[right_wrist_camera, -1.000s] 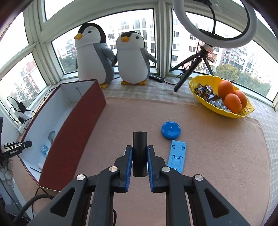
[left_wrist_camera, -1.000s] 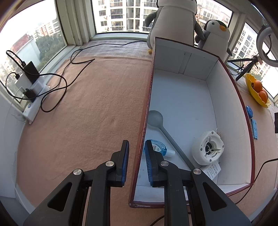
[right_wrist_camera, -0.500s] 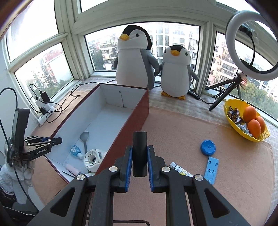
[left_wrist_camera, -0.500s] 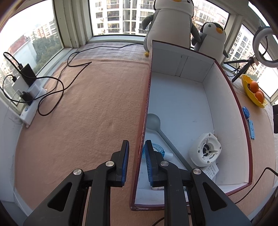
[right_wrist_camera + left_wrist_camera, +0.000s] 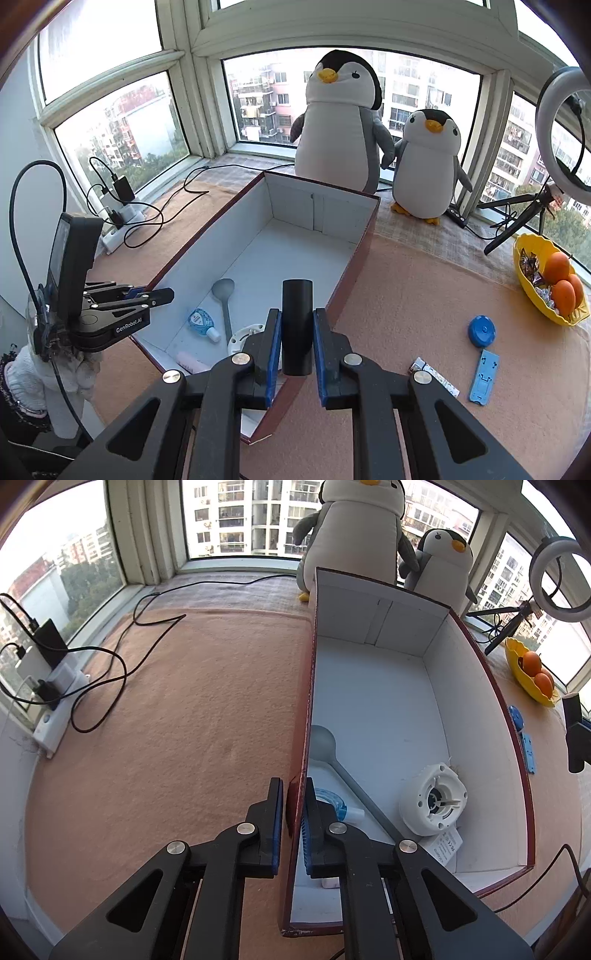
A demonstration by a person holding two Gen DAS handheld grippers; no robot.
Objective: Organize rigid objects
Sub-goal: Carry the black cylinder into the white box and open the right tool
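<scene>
**Two tongs closed: one on the box wall, one on a black cylinder**

Left wrist view: my left gripper [image 5: 294,823] has just been closing, and its blue pads now pinch the dark-red side wall of the box [image 5: 373,698] at lower centre, one finger outside and one inside. Within the box lie a grey spoon [image 5: 334,755], a small blue-and-clear bottle [image 5: 338,805] and a white round part [image 5: 432,805]. Peach cloth [image 5: 166,738] covers the surface; cables and a power strip [image 5: 55,701] sit at the left edge, windows run along the top.

Right wrist view: my right gripper [image 5: 297,347] clamps an upright black cylinder [image 5: 297,317] at lower centre, above the box's near right wall. On the cloth at right lie a blue disc [image 5: 482,330], a blue phone stand [image 5: 484,376] and a wrapped bar [image 5: 434,376]. Two plush penguins [image 5: 340,125] stand by the windows; a yellow fruit bowl [image 5: 535,299] and a ring light [image 5: 565,122] are at right.
</scene>
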